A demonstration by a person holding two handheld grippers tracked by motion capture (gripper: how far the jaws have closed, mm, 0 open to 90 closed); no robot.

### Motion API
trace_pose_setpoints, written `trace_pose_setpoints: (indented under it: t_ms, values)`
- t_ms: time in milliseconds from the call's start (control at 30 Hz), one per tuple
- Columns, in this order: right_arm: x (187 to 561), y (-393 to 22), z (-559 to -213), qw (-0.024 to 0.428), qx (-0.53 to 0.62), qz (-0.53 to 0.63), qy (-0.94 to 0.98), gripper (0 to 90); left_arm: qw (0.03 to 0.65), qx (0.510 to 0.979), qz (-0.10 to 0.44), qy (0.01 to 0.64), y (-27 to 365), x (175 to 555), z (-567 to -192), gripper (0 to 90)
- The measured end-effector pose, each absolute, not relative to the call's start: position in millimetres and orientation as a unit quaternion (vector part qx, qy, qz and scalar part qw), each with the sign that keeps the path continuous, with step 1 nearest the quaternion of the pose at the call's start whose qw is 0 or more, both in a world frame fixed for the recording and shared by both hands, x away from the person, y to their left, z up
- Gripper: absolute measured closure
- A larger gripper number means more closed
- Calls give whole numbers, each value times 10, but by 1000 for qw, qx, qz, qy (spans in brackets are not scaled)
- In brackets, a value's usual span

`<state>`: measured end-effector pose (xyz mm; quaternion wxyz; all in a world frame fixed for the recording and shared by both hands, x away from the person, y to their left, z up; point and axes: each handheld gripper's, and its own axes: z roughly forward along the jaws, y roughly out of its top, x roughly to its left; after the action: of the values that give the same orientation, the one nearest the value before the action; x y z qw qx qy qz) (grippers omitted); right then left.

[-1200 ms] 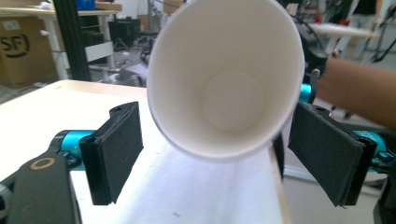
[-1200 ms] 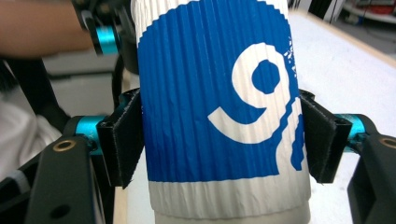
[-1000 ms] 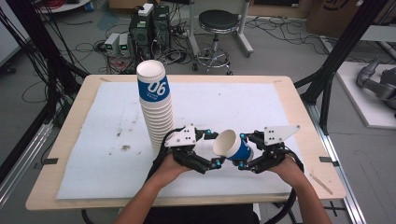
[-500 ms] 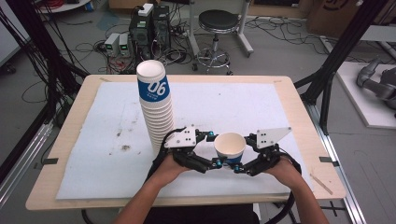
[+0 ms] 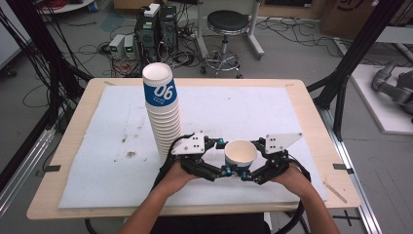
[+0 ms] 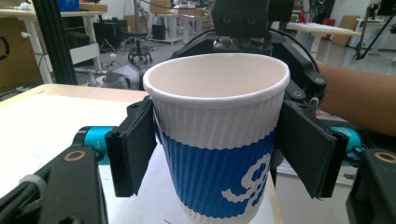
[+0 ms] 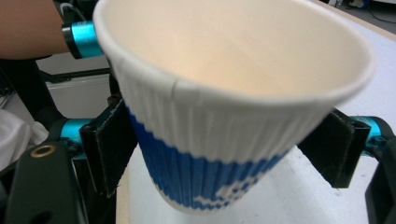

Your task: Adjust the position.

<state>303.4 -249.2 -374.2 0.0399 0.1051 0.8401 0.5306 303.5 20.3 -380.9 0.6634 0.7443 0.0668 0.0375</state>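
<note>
Single ribbed paper cup [image 5: 240, 155] held upright near front edge of worktop [image 5: 68, 204], between both claws. Left claw [image 5: 217, 170] set around cup, jaws just beside walls, grip cannot be told. Right claw [image 5: 249, 174] clenched on cup, judged as handover. Cup stack [image 5: 162, 117] kept upright beside left claw, toward worktop's left.

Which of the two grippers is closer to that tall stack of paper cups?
Left. The left gripper sits just right of the tall stack of white ribbed paper cups; the right gripper is farther right, beyond the single blue-and-white cup.
</note>
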Motion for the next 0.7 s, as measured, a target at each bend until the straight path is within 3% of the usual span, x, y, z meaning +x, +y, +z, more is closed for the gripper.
trace_pose_setpoints:
  t_ms: [133, 400, 700]
  values:
    - [3031, -2504, -3727, 39, 97, 534, 839, 252, 667, 740, 38, 72, 222, 3037, -3800, 293]
    - [3044, -2581, -3713, 59, 118, 539, 832, 266, 662, 742, 55, 94, 279, 3031, -3803, 210]
    - [3111, -2815, -3701, 137, 194, 524, 818, 265, 635, 757, 92, 120, 363, 3006, -3903, 189]
